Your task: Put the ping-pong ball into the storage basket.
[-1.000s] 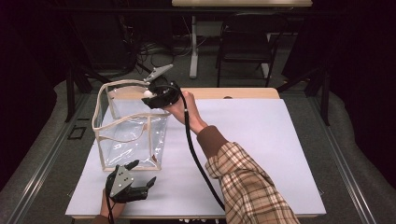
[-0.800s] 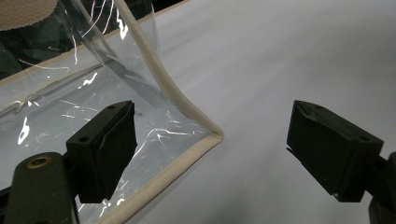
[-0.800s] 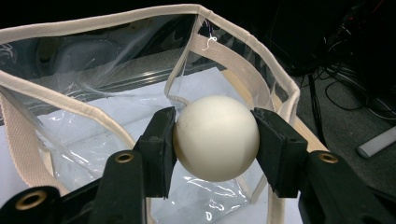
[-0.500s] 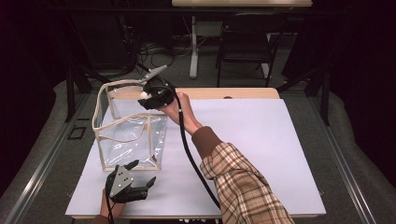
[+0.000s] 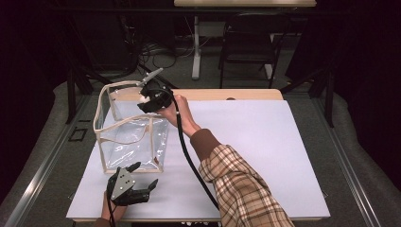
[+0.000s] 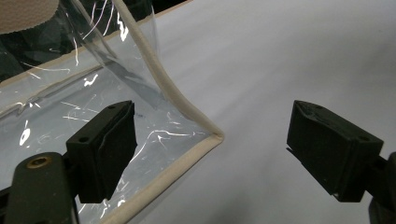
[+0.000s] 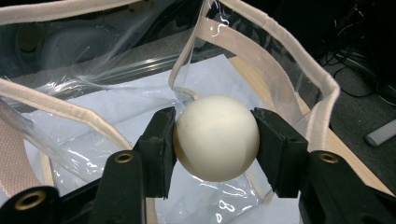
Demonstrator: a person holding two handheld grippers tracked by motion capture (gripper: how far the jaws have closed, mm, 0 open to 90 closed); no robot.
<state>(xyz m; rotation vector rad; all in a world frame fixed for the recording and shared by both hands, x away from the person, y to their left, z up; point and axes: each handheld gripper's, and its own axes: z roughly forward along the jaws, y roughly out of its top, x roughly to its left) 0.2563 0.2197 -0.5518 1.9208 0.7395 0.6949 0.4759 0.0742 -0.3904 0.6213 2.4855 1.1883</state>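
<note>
Paper, white and bare, covered most of the table, whose wooden far edge showed beyond it. Nearest the person, the left gripper rested low on the sheet, jaws spread with nothing between them, just off the near corner of the clear bag. The bag stood upright with cream trim along its edges and its mouth open. Over that mouth, at the far rim, the right gripper clenched a white ball between its pads, above the bag's inside. Beyond the table lay grey floor, loose cables, a dark chair and a pale table leg in a dim room.
</note>
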